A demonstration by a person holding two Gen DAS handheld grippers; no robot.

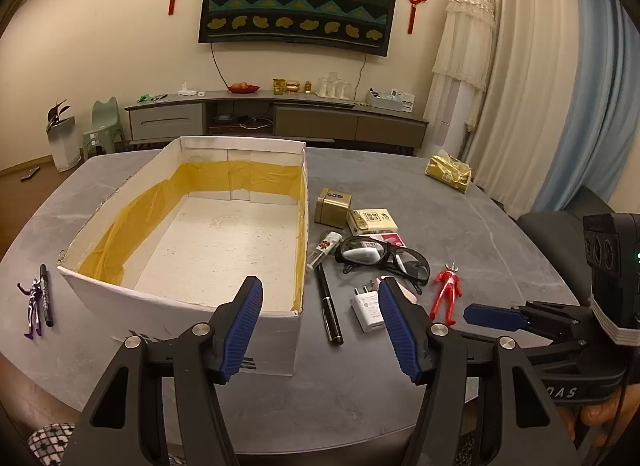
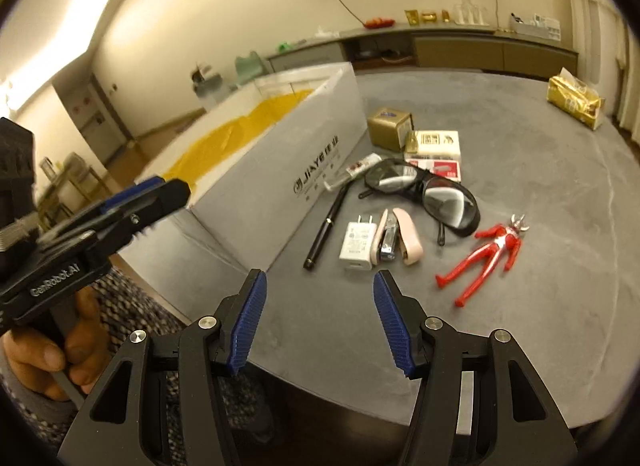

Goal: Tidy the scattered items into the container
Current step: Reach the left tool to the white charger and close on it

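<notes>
A white cardboard box [image 1: 120, 290] [image 2: 256, 173] lined with yellow tape sits open and empty on the grey table [image 1: 360, 394]. Right of it lie a black pen [image 1: 329, 308] [image 2: 325, 231], a white charger [image 1: 368, 308] [image 2: 358, 241], a pink stapler [image 2: 402, 236], black glasses [image 1: 386, 262] [image 2: 424, 191], a red figure [image 1: 446, 296] [image 2: 486, 256], a gold tin [image 1: 333, 206] [image 2: 389, 128], card boxes [image 1: 372, 221] [image 2: 434, 143] and a small tube [image 1: 325, 249]. Left of the box are a purple figure [image 1: 33, 308] and a marker [image 1: 46, 294]. My left gripper [image 1: 320, 326] hovers open over the box's near right corner. My right gripper [image 2: 318, 316] is open above the table's near edge, below the charger.
A gold packet [image 1: 449, 169] [image 2: 576, 101] lies at the table's far right. The right gripper's body [image 1: 560, 326] shows at the right of the left wrist view; a hand [image 2: 52, 350] holds the left gripper's handle. A TV cabinet [image 1: 276, 117] stands behind.
</notes>
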